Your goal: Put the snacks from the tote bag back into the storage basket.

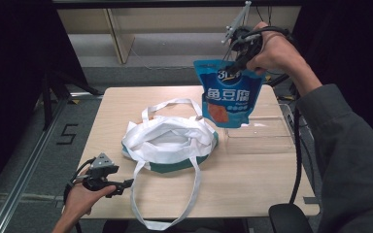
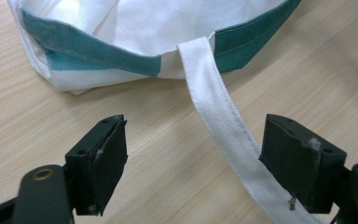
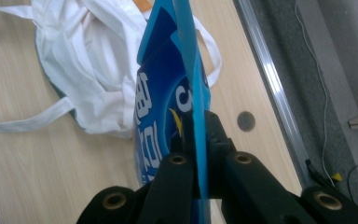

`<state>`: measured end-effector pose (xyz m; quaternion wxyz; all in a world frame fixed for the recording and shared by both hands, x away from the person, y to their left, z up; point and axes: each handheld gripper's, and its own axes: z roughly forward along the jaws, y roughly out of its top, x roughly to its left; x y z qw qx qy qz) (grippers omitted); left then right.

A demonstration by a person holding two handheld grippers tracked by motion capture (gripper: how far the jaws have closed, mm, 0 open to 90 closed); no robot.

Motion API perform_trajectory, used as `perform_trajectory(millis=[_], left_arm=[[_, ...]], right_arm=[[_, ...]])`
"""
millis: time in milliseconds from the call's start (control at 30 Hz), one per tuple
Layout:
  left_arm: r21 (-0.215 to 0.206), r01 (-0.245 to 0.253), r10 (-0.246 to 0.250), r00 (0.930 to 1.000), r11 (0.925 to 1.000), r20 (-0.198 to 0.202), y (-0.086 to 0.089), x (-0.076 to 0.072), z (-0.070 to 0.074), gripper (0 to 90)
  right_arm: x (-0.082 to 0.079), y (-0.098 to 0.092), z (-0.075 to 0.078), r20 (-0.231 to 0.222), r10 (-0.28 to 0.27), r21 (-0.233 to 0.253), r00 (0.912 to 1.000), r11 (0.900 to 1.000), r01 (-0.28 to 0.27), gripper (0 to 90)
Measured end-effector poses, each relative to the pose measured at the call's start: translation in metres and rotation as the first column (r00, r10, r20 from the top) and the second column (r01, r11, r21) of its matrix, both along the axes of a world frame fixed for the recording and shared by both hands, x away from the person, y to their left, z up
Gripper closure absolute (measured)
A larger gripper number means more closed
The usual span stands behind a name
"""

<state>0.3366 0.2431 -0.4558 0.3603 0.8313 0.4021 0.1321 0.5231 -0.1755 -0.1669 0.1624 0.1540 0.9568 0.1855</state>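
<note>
Blue pouch (image 1: 227, 94) top edge between right gripper (image 1: 237, 60) jaws.

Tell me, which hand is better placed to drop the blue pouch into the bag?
Right. Its hand-held gripper is shut on the pouch, held in the air just above the bag. The left hand-held gripper is open, low by the bag's strap, holding nothing.

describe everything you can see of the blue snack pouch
The blue snack pouch is a glossy plastic stand-up packet with white Chinese characters and an orange picture low on its front. It hangs upright in the air above the table's far right, over the white tote bag's edge, pinched at its top edge by the right tool, whose jaws are shut on it.
</note>
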Motion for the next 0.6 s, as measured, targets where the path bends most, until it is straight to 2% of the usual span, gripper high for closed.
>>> perform_trajectory(millis=[33,133,167,200,233,267,300,333,367,400,600], left_arm=[[0.005,0.011,-0.011,0.9999,0.9999,-0.003,0.000,0.000,0.000,21.4],[-0.002,0.007,-0.007,0.9999,1.0000,0.010,0.000,0.001,-0.001,21.3],[0.001,0.005,-0.005,1.0000,1.0000,0.005,0.000,0.001,-0.001,21.3],[-0.025,-0.014,0.014,0.9999,0.9996,-0.005,-0.002,0.001,-0.002,21.3],[0.008,0.012,-0.012,0.9999,0.9999,-0.001,0.001,0.002,-0.001,21.3],[0.008,0.012,-0.012,0.9999,0.9999,-0.001,0.001,0.002,-0.001,21.3],[-0.020,-0.021,0.021,0.9997,0.9996,0.013,-0.001,0.001,-0.002,21.2],[-0.024,-0.022,0.022,0.9997,0.9995,0.010,-0.001,0.002,-0.002,21.1],[-0.024,-0.022,0.022,0.9997,0.9995,0.010,-0.001,0.002,-0.002,20.9],[0.001,0.001,-0.001,1.0000,1.0000,-0.001,0.001,0.002,-0.001,20.9],[-0.001,0.007,-0.007,1.0000,1.0000,0.004,0.000,0.003,-0.003,20.9]], right_arm=[[0.001,-0.010,0.001,0.000,-0.023,0.002,0.9997,1.000,0.023,90.0],[0.003,-0.018,-0.001,0.010,-0.021,0.006,0.9997,1.000,0.021,90.0],[0.004,-0.023,-0.002,0.001,-0.036,0.008,0.9994,0.999,0.036,90.0],[0.005,-0.028,-0.004,0.002,-0.042,0.006,0.9991,0.999,0.042,90.0],[0.006,-0.034,-0.006,0.001,-0.052,0.005,0.9986,0.999,0.052,90.0],[0.007,-0.038,-0.008,0.008,-0.058,0.004,0.9983,0.998,0.058,90.0],[0.007,-0.041,-0.009,-0.002,-0.064,0.005,0.9979,0.998,0.064,90.0],[0.008,-0.044,-0.010,-0.002,-0.074,0.003,0.9973,0.997,0.074,90.0],[0.008,-0.044,-0.010,-0.002,-0.074,0.003,0.9973,0.997,0.074,90.0],[0.009,-0.048,-0.011,0.000,-0.071,0.002,0.9975,0.997,0.071,90.0],[0.014,-0.069,-0.019,-0.003,-0.116,0.007,0.9932,0.993,0.116,90.0]])
